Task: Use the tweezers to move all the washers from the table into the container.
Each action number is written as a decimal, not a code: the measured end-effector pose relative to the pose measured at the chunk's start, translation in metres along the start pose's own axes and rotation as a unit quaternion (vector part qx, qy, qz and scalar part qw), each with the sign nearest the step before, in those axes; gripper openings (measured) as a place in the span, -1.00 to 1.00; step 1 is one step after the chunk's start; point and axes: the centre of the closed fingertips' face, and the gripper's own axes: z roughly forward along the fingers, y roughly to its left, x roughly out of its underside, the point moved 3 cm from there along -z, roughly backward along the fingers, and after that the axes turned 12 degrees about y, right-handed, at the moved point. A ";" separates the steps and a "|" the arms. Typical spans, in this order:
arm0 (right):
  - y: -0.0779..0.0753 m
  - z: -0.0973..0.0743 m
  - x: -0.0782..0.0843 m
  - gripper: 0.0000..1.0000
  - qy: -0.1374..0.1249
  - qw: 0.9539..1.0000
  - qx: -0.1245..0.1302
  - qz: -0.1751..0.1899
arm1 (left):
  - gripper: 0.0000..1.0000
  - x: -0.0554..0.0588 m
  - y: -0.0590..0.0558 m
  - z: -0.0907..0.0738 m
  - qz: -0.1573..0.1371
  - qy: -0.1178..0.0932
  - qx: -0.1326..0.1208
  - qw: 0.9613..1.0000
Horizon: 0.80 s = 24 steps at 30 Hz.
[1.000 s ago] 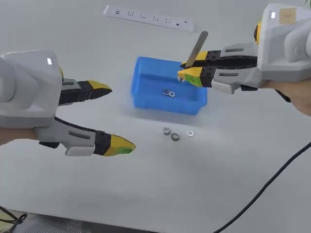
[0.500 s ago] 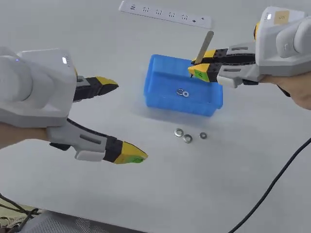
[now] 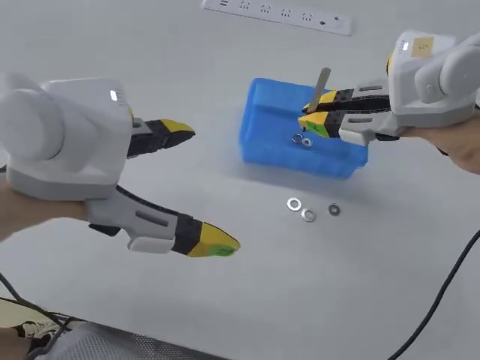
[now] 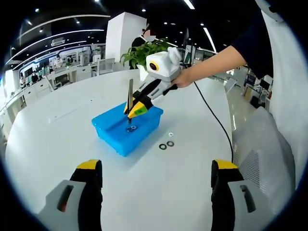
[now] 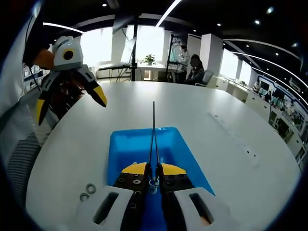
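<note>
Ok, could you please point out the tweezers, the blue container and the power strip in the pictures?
tweezers (image 3: 323, 81), head view, on the free upper end of the metal strip.
blue container (image 3: 256, 127), head view, on its left wall.
power strip (image 3: 277, 14), head view, on the middle of its white body.

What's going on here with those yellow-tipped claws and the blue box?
A person holds a gripper in each hand. The right gripper, shut on thin metal tweezers, is over the blue plastic container, where two small metal washers lie. Three more washers lie on the white table beside it. The left gripper hangs open off to the side, holding nothing.
</note>
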 end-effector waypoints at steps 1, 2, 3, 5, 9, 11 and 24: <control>0.001 0.001 0.000 -0.81 0.000 1.000 -0.001 -0.001 | 0.99 0.001 -0.001 0.001 0.001 0.003 0.001 1.000; 0.001 0.003 0.002 -0.81 0.003 1.000 -0.002 0.000 | 0.99 0.001 -0.001 0.001 0.002 0.003 0.001 1.000; 0.001 0.005 0.004 -0.81 0.005 1.000 -0.003 0.000 | 0.98 0.001 -0.001 0.001 0.005 0.006 0.000 1.000; 0.001 0.008 0.008 -0.81 0.008 1.000 -0.002 0.001 | 0.98 0.001 0.003 -0.001 0.001 0.003 -0.006 1.000; 0.003 0.008 0.006 -0.80 0.006 1.000 -0.005 0.003 | 0.98 -0.001 0.007 -0.004 -0.008 -0.004 -0.010 1.000; 0.003 0.008 0.006 -0.80 0.004 1.000 -0.004 0.006 | 0.98 -0.001 0.008 -0.005 -0.005 -0.001 -0.011 1.000; 0.000 0.000 0.002 -0.78 -0.003 1.000 0.011 0.015 | 0.98 -0.007 0.006 -0.004 -0.003 -0.008 -0.009 1.000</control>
